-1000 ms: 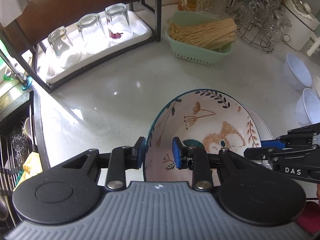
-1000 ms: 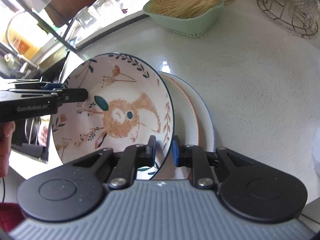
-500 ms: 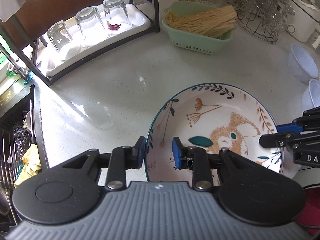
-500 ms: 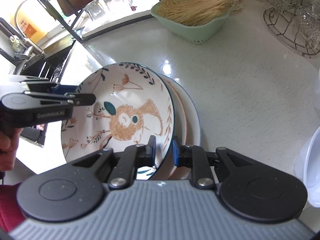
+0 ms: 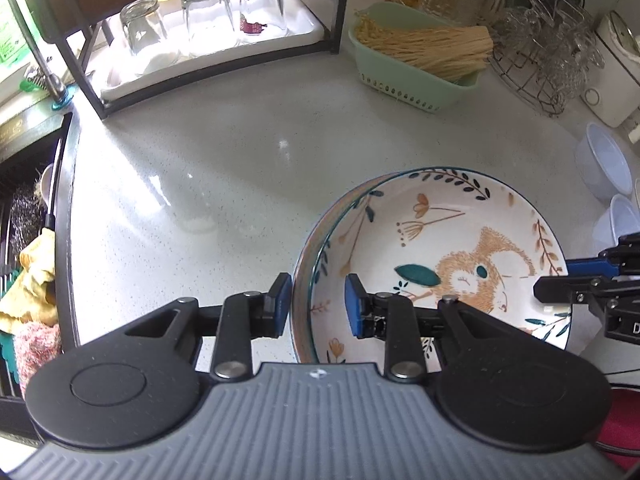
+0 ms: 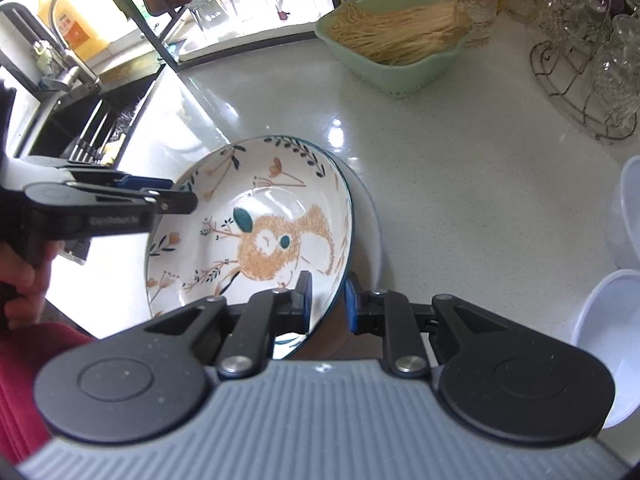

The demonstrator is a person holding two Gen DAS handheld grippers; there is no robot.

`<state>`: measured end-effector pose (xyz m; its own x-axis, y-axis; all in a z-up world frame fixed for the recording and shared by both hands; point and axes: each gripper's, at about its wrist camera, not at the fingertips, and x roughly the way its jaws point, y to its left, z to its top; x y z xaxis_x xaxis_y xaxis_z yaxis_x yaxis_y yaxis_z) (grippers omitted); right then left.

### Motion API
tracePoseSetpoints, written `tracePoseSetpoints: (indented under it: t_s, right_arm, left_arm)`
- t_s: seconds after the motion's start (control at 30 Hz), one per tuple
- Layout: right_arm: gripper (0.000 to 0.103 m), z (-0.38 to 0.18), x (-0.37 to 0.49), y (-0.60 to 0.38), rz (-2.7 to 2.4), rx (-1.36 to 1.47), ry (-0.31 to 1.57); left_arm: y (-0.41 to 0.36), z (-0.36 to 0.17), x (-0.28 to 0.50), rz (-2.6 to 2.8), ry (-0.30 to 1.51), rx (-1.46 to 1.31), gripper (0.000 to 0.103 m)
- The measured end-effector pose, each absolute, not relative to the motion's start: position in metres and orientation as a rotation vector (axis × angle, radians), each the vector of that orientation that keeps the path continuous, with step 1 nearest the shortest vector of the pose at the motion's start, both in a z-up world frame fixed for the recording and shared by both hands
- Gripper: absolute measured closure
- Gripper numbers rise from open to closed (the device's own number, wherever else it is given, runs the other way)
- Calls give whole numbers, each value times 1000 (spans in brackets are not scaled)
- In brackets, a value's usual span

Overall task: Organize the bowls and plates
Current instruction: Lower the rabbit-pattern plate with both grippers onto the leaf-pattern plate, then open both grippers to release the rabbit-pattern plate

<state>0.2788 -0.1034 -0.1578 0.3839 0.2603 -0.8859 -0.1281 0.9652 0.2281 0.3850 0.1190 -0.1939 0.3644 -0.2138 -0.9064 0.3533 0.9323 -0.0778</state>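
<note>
The painted bowl (image 5: pixel 460 240) — white inside, with a brown squirrel, flowers and a dark leafy rim — sits tilted over the pale speckled counter (image 5: pixel 224 168), held at two opposite edges. Its near-left rim runs between the blue pads of the left gripper (image 5: pixel 314 306), one pad outside the wall and one inside, both pressed against it. At the opposite edge, the right gripper (image 6: pixel 328 300) clamps the rim the same way, one pad inside the bowl and one outside. A hand (image 6: pixel 22 276) wraps the left gripper's handle, seen from the right wrist view.

Just behind the bowl's right side, from the right wrist view, the edge of a white plate (image 6: pixel 370 216) shows; whether the bowl touches it cannot be told.

Farther from the bowl, toward the back wall, stands a green basket of dry noodles (image 5: pixel 420 56). Left of that basket, three upturned glasses (image 5: pixel 204 12) rest on a white tray under a dark rack. Right of the bowl lie pale plastic bowls (image 5: pixel 604 164) — beyond them, a wire stand of glassware (image 5: pixel 548 40).
</note>
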Motion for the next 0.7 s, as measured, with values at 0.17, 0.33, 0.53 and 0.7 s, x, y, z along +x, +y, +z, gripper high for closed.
tracePoseSetpoints:
  t_s: [0.17,0.33,0.53,0.7]
  right_arm:
    - [82,-160,278,-110,250,173,1160]
    - [83,-145,278,-111,242,156,1094]
    - [83,-121,275,-118,216,182,1005]
    - [83,-96,268,-126,171,213,925]
  left_arm:
    - [125,-192,385,-354,1142,83,71]
    - [130,-178,383,-334,1104,14,71]
    - [127,-142,380,-331,1018,-40,70]
    - [117,-104,381,-348,941,-60,70]
